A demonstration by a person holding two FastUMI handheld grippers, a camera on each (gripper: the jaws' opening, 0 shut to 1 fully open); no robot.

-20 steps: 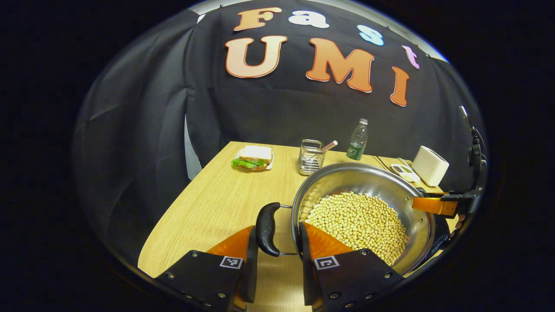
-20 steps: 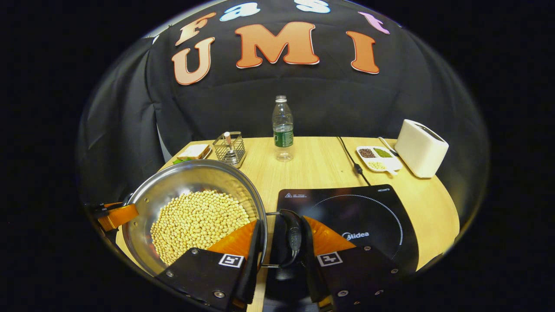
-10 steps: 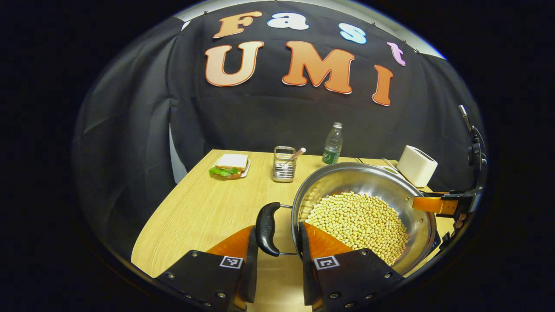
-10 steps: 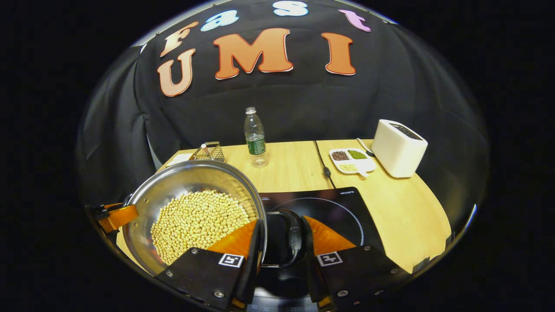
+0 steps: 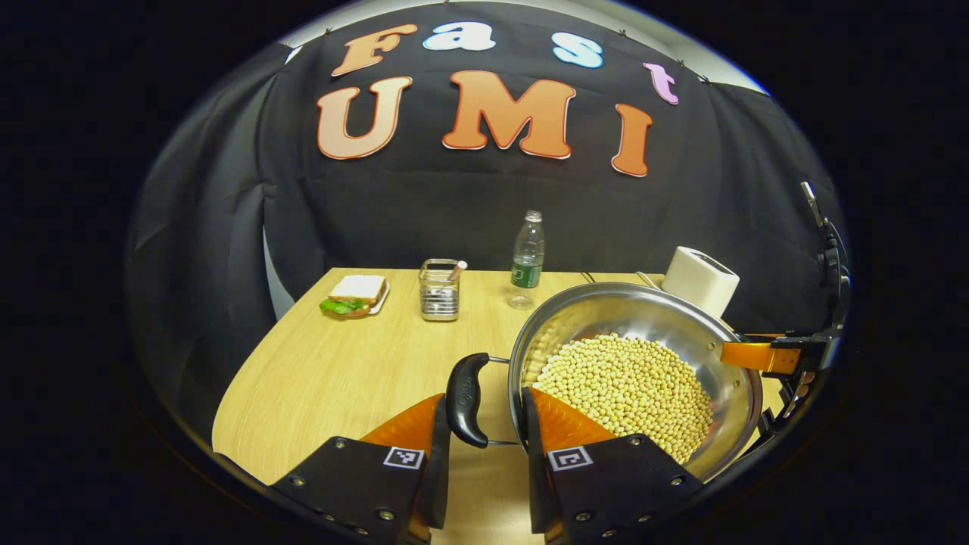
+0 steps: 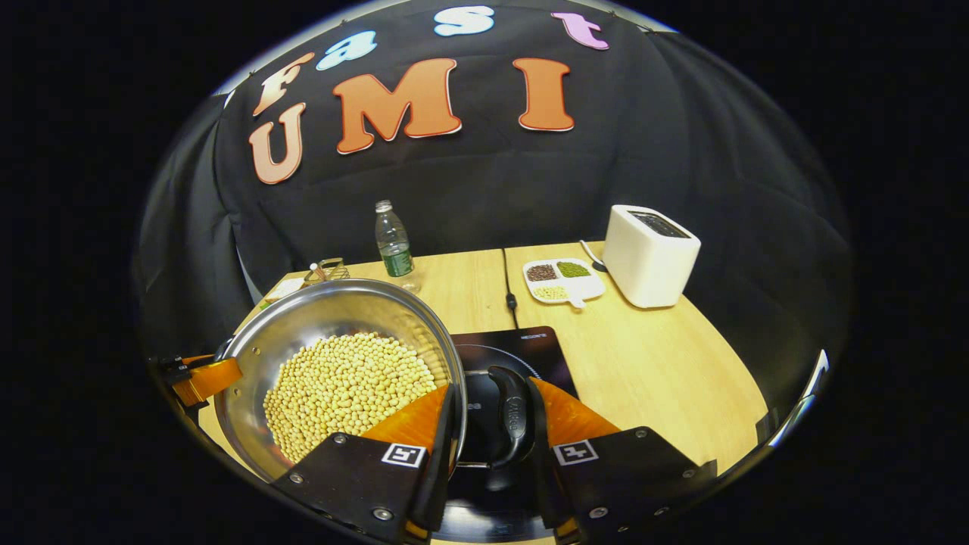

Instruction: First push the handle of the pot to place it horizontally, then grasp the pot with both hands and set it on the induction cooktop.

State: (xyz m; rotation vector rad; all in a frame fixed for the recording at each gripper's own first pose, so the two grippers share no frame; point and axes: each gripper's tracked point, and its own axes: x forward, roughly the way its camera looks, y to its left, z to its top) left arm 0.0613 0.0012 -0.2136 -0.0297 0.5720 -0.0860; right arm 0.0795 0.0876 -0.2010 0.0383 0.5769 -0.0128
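Black cloth backs a pale wooden worktop (image 5: 333, 371), and along its far side, from left to right in the left gripper view, stand a sandwich on a plate (image 5: 354, 294), a wire caddy (image 5: 440, 291), a water bottle (image 5: 526, 260) and a white toaster (image 5: 700, 279). Nearer, the left gripper (image 5: 484, 446) reaches forward and level, its two fingers on either side of the pot's left black handle (image 5: 467, 399): one finger sits outside the handle, the other over the rim above the beans, and whether both press on it cannot be told. To their right the steel pot (image 5: 643, 318) is filled with pale yellow beans (image 5: 628, 386), and at its far edge the other gripper's finger meets the rim beside the opposite handle. In the right gripper view the pot (image 6: 318, 310) lies left of centre, with the right gripper (image 6: 492, 446) pointing forward and level and straddling the right handle (image 6: 512, 412) in the same way, one finger inside the rim and one outside; contact on both sides is unclear. Beneath that handle shows the black induction cooktop (image 6: 530, 344), its cable (image 6: 509, 288) running back across the worktop. Right of the cable lie a divided dish of grains (image 6: 564, 280) and then the toaster (image 6: 649, 253).
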